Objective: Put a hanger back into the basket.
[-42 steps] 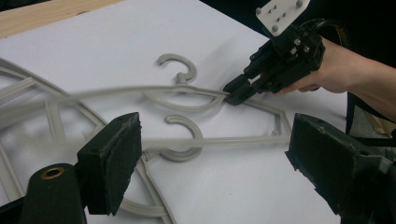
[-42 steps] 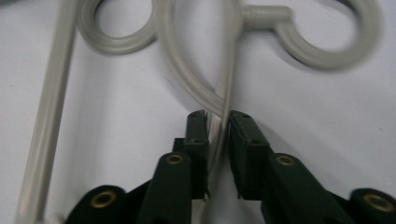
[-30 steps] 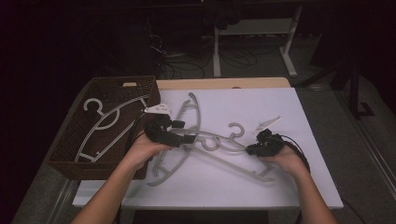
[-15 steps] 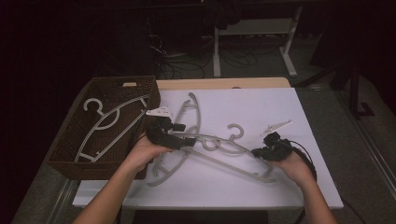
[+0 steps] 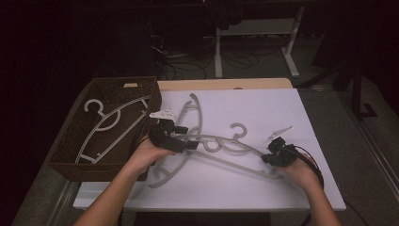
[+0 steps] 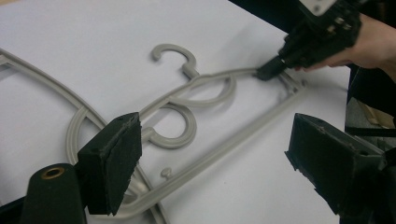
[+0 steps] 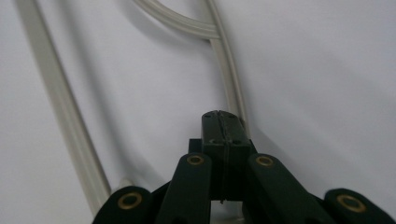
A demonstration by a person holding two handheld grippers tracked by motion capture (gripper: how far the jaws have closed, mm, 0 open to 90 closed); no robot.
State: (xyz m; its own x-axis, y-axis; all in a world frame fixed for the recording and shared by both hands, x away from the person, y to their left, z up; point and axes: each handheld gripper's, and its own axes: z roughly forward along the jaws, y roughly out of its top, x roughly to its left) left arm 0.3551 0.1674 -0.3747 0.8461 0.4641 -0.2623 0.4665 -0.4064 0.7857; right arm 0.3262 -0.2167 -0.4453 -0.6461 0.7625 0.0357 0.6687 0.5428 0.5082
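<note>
High view, basket (image 5: 70, 162), two hangers (image 5: 110, 127) inside

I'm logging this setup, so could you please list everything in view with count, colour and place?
clothes hangers on the sheet: three, pale grey, tangled mid-table
clothes hangers in the basket: apparently two, pale grey
wicker basket: one, dark brown, left edge of the table
table sheet: one, white
desk frame: one, white, behind the table
floor cables: several, dark
left hand-held gripper: black, jaws open over the tangle
right hand-held gripper: black, shut at a hanger's right end
</note>
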